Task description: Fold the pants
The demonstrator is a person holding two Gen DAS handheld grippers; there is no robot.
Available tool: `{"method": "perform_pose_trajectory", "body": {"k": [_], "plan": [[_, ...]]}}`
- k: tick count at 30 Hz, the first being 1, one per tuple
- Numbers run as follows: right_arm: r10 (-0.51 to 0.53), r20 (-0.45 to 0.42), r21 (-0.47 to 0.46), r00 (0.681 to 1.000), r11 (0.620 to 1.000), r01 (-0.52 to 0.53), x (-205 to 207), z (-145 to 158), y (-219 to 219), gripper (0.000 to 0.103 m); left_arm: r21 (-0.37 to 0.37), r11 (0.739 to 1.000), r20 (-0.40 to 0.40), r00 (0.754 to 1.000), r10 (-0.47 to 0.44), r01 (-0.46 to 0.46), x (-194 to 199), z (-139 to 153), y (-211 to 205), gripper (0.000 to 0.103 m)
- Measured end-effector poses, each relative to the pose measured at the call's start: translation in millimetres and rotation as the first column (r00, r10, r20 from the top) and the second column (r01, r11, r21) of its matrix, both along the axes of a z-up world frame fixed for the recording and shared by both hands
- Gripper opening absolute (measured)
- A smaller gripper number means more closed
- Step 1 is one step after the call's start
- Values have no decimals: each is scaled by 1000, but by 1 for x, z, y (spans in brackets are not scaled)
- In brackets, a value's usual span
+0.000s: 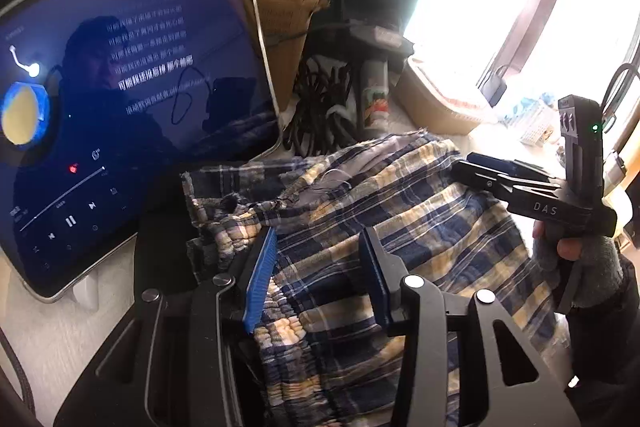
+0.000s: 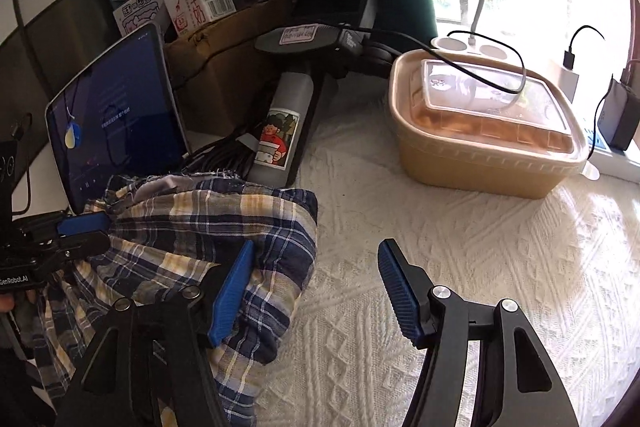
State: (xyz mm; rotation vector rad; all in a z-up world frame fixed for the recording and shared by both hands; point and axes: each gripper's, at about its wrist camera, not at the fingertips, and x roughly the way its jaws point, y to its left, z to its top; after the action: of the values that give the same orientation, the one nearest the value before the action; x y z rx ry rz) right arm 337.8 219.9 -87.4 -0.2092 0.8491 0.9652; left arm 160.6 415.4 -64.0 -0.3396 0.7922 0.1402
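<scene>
Left of the pants (image 2: 192,227), a tablet (image 2: 116,115) leaned with its screen lit, and the checked cloth lay bunched on the white quilt (image 2: 460,267), its far edge just short of the tablet's foot. Over the pants' gathered waistband hung the left gripper (image 1: 320,275), its blue pads part open with cloth between them; whether they pressed on it the views did not settle, since the gap looked wider than the fabric. Behind the pants lay a grey bottle (image 2: 284,123) with a cartoon label, next to a tangle of dark cords (image 1: 320,107). At the pants' right edge stood the right gripper (image 2: 320,291), held in a gloved hand (image 1: 580,267), its fingers spread wide: one pad over the cloth's border, the other above bare quilt, gripping nothing. Further right of the pants sat a lidded tan tub (image 2: 484,131) with a cable across it. The pants looked still rumpled, so the step in hand was probably to take both sides and lay them flat. To do it well, each gripper should catch a single firm edge, not a loose bunch, then draw apart evenly and keep clear of the tablet and bottle.
</scene>
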Motion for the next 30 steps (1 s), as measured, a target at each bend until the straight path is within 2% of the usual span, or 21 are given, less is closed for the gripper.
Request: {"method": "perform_pose_trajectory", "body": {"k": [5, 6, 9, 10, 17, 30], "plan": [[-43, 21, 17, 999, 999, 43, -9, 17, -23, 67, 15, 999, 25, 999, 31, -31, -18, 13, -15, 43], [-50, 25, 19, 998, 999, 49, -11, 20, -29, 67, 18, 999, 29, 999, 37, -37, -22, 15, -19, 46], [-63, 34, 20, 997, 998, 62, -19, 29, -46, 67, 53, 996, 53, 997, 64, -66, -34, 23, -33, 85], [-67, 40, 21, 997, 998, 66, -22, 32, -52, 67, 53, 996, 74, 995, 69, -73, -40, 26, -39, 89], [-82, 70, 14, 994, 997, 81, -55, 46, -89, 70, 55, 997, 125, 991, 45, -52, -61, 37, -81, 91], [-112, 101, -13, 989, 993, 113, -106, 51, -172, 71, 54, 999, 173, 985, -1, -8, -82, 29, -164, 92]]}}
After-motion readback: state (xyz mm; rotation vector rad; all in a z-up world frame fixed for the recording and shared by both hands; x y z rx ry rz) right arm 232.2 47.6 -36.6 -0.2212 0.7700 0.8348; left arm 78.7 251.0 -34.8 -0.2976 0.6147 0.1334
